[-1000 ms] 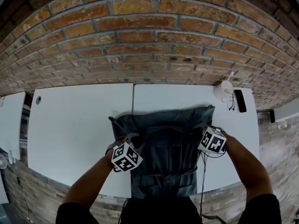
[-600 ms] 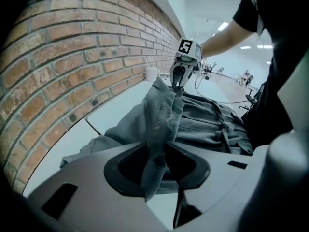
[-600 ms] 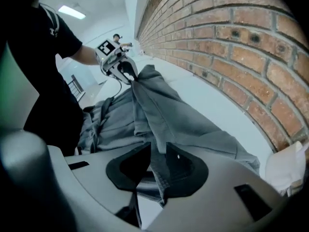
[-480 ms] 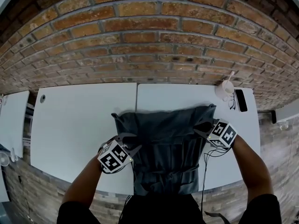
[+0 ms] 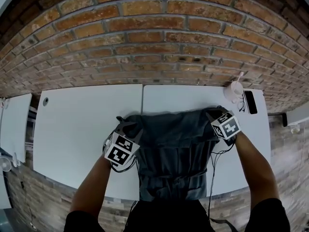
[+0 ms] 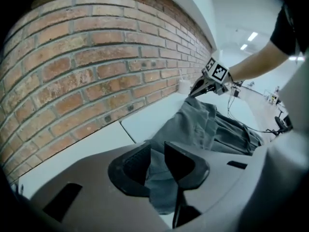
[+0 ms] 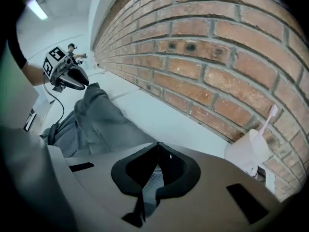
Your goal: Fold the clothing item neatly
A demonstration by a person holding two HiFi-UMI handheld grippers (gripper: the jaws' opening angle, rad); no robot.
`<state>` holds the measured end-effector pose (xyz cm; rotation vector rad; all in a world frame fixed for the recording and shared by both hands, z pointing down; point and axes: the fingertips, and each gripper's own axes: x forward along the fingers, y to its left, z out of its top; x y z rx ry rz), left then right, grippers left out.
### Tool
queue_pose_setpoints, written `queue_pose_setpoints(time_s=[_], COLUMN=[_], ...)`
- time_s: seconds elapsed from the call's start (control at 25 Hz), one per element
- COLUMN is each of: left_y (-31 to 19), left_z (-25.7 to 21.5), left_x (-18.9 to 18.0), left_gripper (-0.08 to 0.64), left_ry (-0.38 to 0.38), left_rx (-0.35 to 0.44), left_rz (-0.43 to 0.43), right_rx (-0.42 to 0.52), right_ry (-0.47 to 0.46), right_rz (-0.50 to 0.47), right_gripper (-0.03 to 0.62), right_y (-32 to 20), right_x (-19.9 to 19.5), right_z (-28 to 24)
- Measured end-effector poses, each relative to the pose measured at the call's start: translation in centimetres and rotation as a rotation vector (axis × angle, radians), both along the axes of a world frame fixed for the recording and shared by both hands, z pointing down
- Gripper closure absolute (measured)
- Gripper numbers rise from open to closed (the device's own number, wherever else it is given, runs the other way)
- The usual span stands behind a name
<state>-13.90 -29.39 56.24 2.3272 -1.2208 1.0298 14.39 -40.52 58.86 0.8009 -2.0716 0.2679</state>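
We see the grey clothing item (image 5: 174, 149) lying on the white table (image 5: 77, 129) by the brick wall (image 5: 154, 42). Its near end reaches the table edge closest to us. The left gripper (image 6: 155, 161) has the far left corner. Its jaws have just been opening and stand a little way apart, and the cloth fills the gap and touches both pads. The right gripper (image 7: 156, 166) is at the far right corner, with its jaws pressed tight together and a bit of cloth pinched low between them. Both corners are pulled up off the table. A white cup (image 5: 234, 91) and a black phone (image 5: 249, 102) sit near the right gripper.
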Motion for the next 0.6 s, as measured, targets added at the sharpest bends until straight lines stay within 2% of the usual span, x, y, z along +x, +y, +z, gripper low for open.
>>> queue_pose_setpoints(time_s=[0.08,0.28,0.4,0.52,0.6], left_y=[-1.3,-1.9,-1.1,-1.3,-1.5], left_z=[1.4,5.7,7.8,8.3,8.4], left_x=[-0.6,-4.8,-6.1,-6.4,-6.6], left_gripper=[0.488,0.560,0.560,0.561,0.561], left_ry=[-0.035,-0.205,-0.183,-0.129,-0.123], left_rx=[-0.030,-0.128,-0.182,-0.180,-0.174], left_rz=[-0.053,-0.189,-0.250,-0.292,-0.309], right_rx=[-0.021,-0.089,-0.112,-0.137,-0.147], right_ry=[0.032,0.092,0.113,0.055,0.017], right_rz=[0.037,0.087,0.100,0.125,0.143], right_gripper=[0.589,0.589,0.589,0.589,0.589], right_y=[-0.6,-0.7,-0.4,-0.6,-0.6], right_x=[1.1,2.7,3.5,3.8,3.8], right_z=[0.7,3.9,5.6,5.8,5.8])
